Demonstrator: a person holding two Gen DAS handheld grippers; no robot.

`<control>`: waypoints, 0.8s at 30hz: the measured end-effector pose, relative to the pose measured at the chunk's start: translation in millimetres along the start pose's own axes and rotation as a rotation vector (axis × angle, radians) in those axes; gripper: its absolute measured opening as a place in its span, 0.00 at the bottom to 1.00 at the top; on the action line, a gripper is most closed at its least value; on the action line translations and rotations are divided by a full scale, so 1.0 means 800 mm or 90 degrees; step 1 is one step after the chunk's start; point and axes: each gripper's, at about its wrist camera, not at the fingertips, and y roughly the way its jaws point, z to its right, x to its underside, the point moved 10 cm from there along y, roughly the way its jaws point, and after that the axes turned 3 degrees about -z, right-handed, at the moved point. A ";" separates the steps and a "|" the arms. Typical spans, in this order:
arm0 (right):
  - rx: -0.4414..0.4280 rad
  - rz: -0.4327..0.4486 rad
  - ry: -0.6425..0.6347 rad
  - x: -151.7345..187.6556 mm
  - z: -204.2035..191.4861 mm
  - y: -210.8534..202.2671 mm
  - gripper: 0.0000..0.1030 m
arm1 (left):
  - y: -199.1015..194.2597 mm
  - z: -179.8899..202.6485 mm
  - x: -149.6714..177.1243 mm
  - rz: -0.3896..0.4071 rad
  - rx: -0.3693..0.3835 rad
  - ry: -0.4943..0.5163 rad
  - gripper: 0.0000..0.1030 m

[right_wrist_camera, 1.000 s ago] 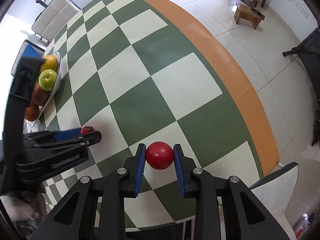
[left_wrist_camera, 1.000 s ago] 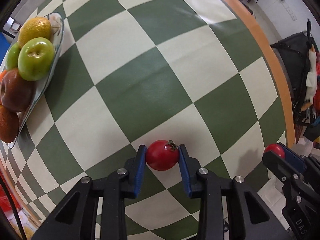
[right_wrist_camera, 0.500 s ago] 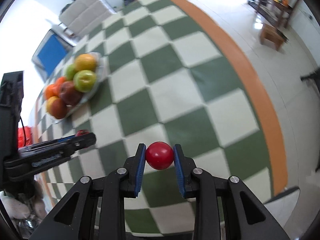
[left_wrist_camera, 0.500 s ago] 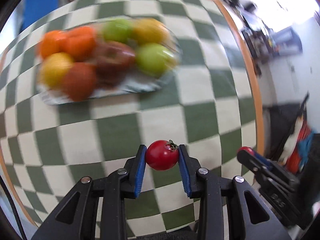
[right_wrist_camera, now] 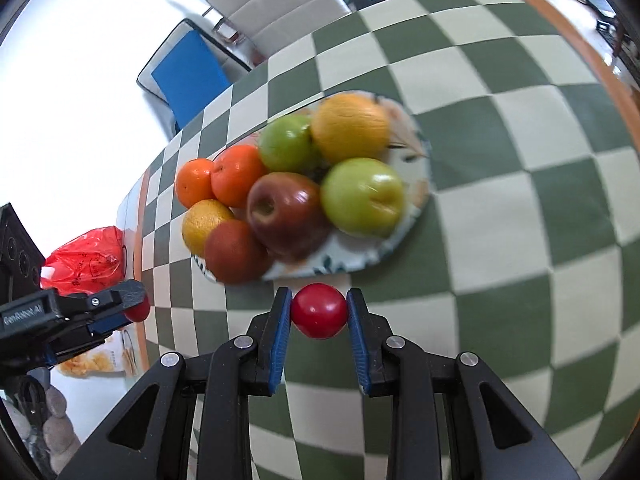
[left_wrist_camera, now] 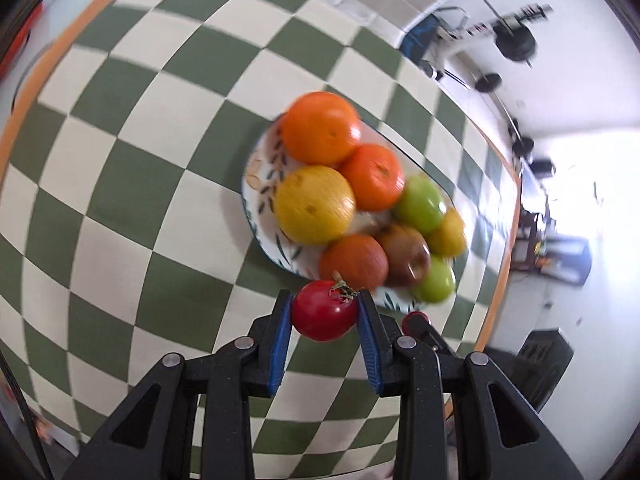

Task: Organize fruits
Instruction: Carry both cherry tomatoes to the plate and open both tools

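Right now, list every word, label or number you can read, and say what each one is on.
"GenRobot.AI": white label on the black left gripper, seen from the right wrist.
Dark marks on the red plastic bag: too blurred to read.
Print on the clear snack packet: too small to read.

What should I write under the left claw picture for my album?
The left claw pinches a red tomato with a green stem, beside a plate piled with oranges and apples on a green checkered table.
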 end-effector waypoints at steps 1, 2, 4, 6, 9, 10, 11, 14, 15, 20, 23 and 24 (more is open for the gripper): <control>0.005 -0.001 -0.006 -0.003 -0.002 0.006 0.29 | 0.004 -0.005 -0.004 -0.005 0.008 -0.010 0.28; 0.009 -0.003 -0.013 -0.008 -0.005 0.013 0.29 | 0.011 -0.009 -0.008 -0.012 0.014 -0.024 0.28; 0.016 -0.007 -0.031 -0.016 -0.014 0.024 0.29 | 0.019 -0.016 -0.013 -0.023 0.027 -0.044 0.28; 0.026 -0.010 -0.051 -0.021 -0.020 0.031 0.30 | 0.030 -0.022 -0.017 -0.033 0.040 -0.068 0.28; 0.049 -0.014 -0.084 -0.026 -0.026 0.039 0.30 | 0.040 -0.028 -0.018 -0.045 0.060 -0.098 0.28; 0.053 -0.015 -0.090 -0.026 -0.028 0.041 0.30 | 0.044 -0.028 -0.018 -0.049 0.068 -0.107 0.29; 0.056 -0.017 -0.096 -0.025 -0.028 0.042 0.30 | 0.045 -0.030 -0.019 -0.049 0.071 -0.115 0.29; 0.064 -0.022 -0.107 -0.024 -0.028 0.047 0.30 | 0.046 -0.035 -0.019 -0.049 0.075 -0.137 0.29; 0.069 -0.024 -0.108 -0.023 -0.027 0.049 0.30 | 0.045 -0.037 -0.019 -0.051 0.077 -0.143 0.29; 0.062 -0.034 -0.092 -0.023 -0.017 0.056 0.30 | 0.041 -0.041 -0.018 -0.059 0.087 -0.159 0.32; 0.064 -0.034 -0.091 -0.024 -0.015 0.056 0.32 | 0.039 -0.042 -0.017 -0.061 0.085 -0.160 0.32; 0.066 -0.035 -0.090 -0.024 -0.014 0.057 0.33 | 0.037 -0.042 -0.016 -0.061 0.086 -0.162 0.33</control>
